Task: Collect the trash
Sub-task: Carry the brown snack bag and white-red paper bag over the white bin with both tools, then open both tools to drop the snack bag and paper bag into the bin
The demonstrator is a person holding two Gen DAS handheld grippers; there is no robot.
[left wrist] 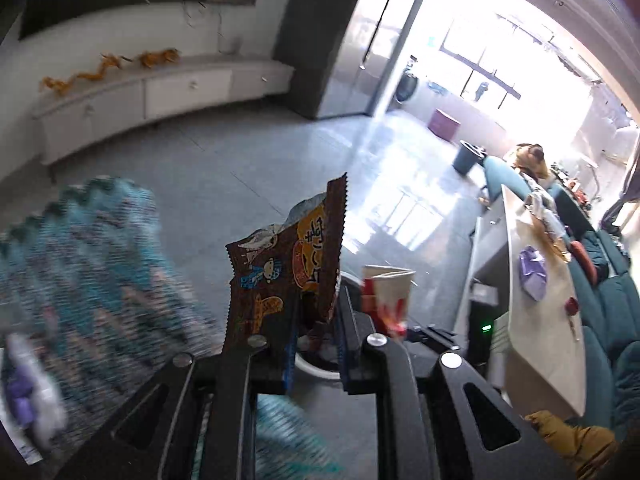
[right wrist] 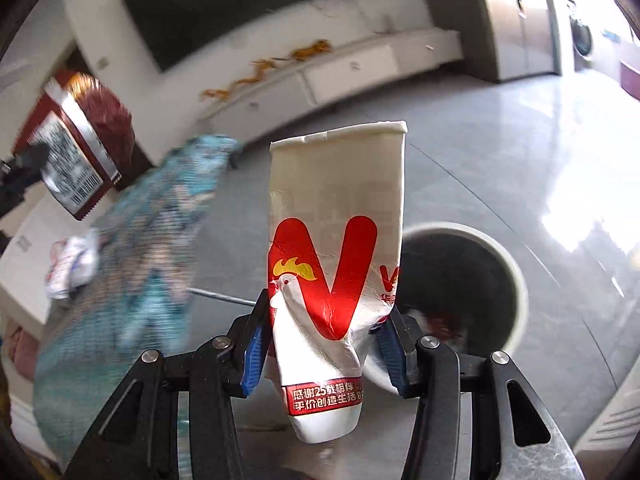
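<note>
Brown foil: one snack wrapper [left wrist: 286,264] is pinched upright in your left gripper [left wrist: 316,340]. One crumpled paper cup [right wrist: 336,256] is squeezed in your right gripper [right wrist: 320,344], just above the single round bin [right wrist: 516,280], beside a blurred teal rug [right wrist: 132,248].

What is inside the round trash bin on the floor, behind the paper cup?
The trash bin is mostly dark inside; some white and reddish trash lies at its bottom. The paper cup in the right claw hides its left part.

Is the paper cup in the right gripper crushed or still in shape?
Crushed. The paper cup is creased and pinched in near its base, where the right gripper squeezes it; its rim is flattened.
</note>
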